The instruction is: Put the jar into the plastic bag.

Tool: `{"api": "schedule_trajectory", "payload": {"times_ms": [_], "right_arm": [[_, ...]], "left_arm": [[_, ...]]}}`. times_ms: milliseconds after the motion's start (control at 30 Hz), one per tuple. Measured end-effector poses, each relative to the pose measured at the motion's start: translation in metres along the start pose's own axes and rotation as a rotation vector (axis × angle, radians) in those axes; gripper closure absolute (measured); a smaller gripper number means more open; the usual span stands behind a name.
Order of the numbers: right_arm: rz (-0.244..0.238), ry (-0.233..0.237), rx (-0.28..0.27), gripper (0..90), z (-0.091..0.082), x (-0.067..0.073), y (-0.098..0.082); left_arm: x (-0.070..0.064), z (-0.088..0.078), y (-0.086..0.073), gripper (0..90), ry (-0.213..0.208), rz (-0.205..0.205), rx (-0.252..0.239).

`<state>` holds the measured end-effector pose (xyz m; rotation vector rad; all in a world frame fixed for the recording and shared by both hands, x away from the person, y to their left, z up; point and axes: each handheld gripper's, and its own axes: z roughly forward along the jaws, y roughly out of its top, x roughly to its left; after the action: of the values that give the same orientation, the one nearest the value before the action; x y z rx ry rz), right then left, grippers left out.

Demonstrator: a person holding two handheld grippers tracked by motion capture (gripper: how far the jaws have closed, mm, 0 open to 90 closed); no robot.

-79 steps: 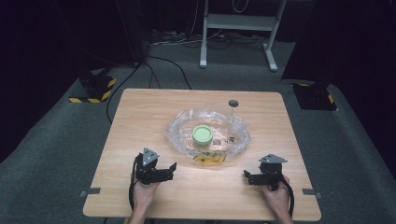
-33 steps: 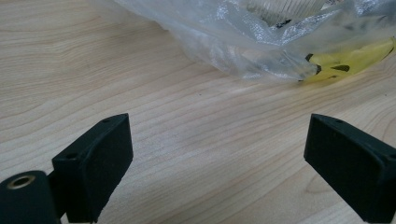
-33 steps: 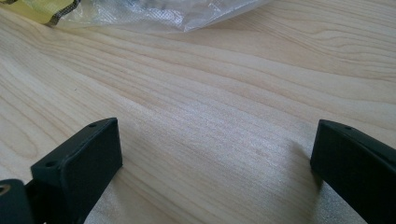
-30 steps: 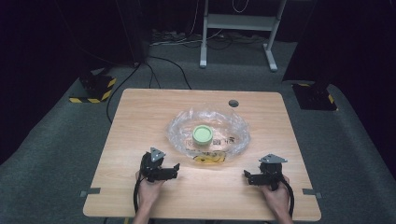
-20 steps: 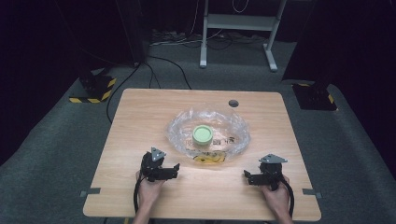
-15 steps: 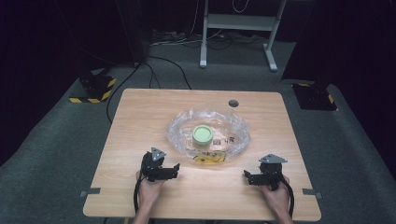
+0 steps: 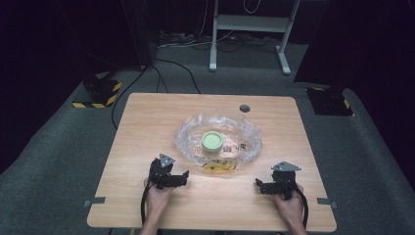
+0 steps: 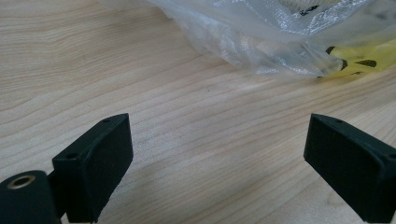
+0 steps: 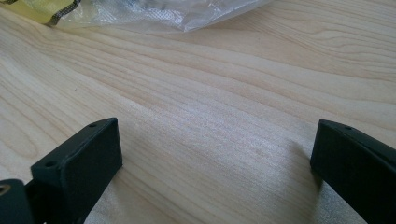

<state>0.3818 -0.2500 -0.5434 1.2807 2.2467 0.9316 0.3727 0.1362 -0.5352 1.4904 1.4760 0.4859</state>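
Note:
A crumpled clear plastic bag [image 7: 218, 142] lies in the middle of the wooden table [image 7: 147, 127], with a round green lid or tub [image 7: 212, 141] on it and a yellow printed patch [image 7: 219, 166] at its near edge. My left gripper [image 7: 182, 178] rests on the table just left of the bag's near edge, open with nothing between its jaws; the bag [image 8: 261, 42] and yellow patch [image 8: 369, 51] lie ahead of it. My right gripper [image 7: 259, 186] sits to the bag's right front, open over bare wood, the bag's edge [image 9: 154, 14] beyond it.
A round cable hole [image 7: 244, 108] is in the table near the far right edge. Bare wood [image 7: 215, 205] spreads between the grippers and along the left side. Beyond the table are a grey carpet floor, cables and a metal stand [image 7: 249, 29].
My left gripper has shifted slightly right, toward the bag's near edge. The right gripper and the bag have stayed put.

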Motion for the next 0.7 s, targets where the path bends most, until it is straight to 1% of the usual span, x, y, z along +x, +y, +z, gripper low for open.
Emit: {"api": "schedule_trajectory", "payload": {"times_ms": [33,200,233,367,467,500,533,567,667,700], "right_arm": [[0.001,0.000,0.001,1.8,0.000,0.000,0.000],[0.000,0.000,0.000,1.8,0.000,0.000,0.000],[0.001,0.000,0.001,1.8,0.000,0.000,0.000],[0.001,0.000,0.001,1.8,0.000,0.000,0.000],[0.001,0.000,0.000,1.8,0.000,0.000,0.000],[0.001,0.000,0.001,1.8,0.000,0.000,0.000],[0.000,0.000,0.000,1.8,0.000,0.000,0.000],[0.000,0.000,0.000,1.8,0.000,0.000,0.000],[0.000,0.000,0.000,1.8,0.000,0.000,0.000],[0.001,0.000,0.001,1.8,0.000,0.000,0.000]], "left_arm": [[0.000,0.000,0.000,8.3,0.001,0.006,0.005],[0.000,0.003,-0.001,8.1,0.004,-0.001,-0.005],[0.000,0.003,-0.001,8.0,0.007,0.003,-0.004],[-0.001,0.006,-0.002,7.8,0.009,-0.002,-0.014],[0.000,0.007,-0.002,7.7,0.009,0.003,-0.010],[0.000,0.007,-0.003,7.8,0.009,-0.006,-0.021],[0.001,0.007,-0.004,8.3,0.008,-0.003,-0.017],[0.001,0.009,-0.006,8.4,0.010,-0.013,-0.017],[0.005,0.009,-0.010,8.3,0.018,-0.011,0.001],[0.005,0.010,-0.011,8.3,0.017,-0.022,-0.009]]}}
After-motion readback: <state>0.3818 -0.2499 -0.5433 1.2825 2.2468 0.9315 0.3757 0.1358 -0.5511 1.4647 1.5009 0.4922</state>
